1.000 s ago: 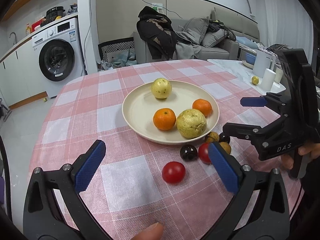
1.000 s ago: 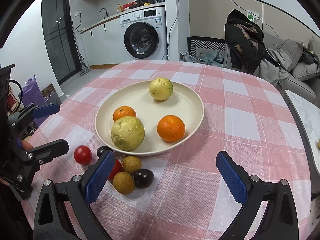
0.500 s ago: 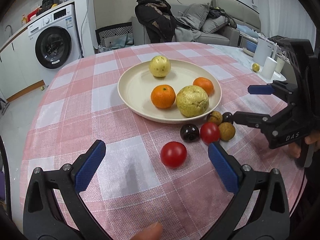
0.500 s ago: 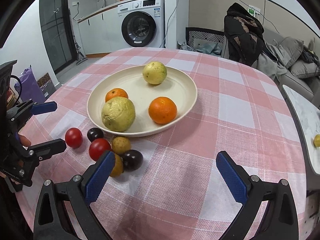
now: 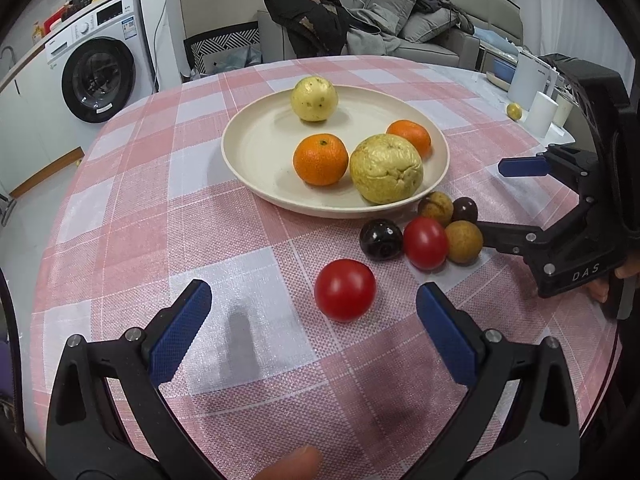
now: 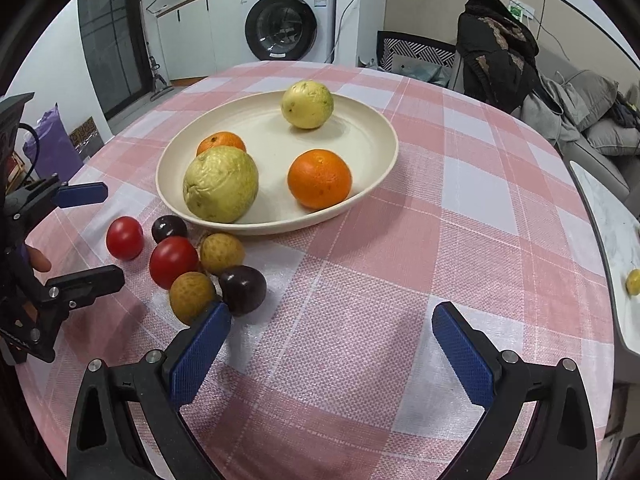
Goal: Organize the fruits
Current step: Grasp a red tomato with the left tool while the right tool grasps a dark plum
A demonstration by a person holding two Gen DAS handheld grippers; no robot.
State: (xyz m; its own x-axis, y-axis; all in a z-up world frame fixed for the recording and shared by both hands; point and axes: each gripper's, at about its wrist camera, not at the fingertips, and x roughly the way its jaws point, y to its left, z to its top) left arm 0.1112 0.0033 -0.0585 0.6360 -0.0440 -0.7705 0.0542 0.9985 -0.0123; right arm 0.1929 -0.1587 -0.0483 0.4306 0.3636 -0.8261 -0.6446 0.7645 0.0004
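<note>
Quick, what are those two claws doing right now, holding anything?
Left claw: open, holding nothing.
Right claw: open, holding nothing.

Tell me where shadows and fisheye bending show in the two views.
Left wrist view: soft finger shadows fall on the checked tablecloth in front of the left gripper, and the washing machine leans. Right wrist view: the orange shades the plate, and the table edge curves.

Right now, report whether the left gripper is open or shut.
Open. The left gripper has its blue pads spread wide, holding nothing; the lone red tomato sits between them.
</note>
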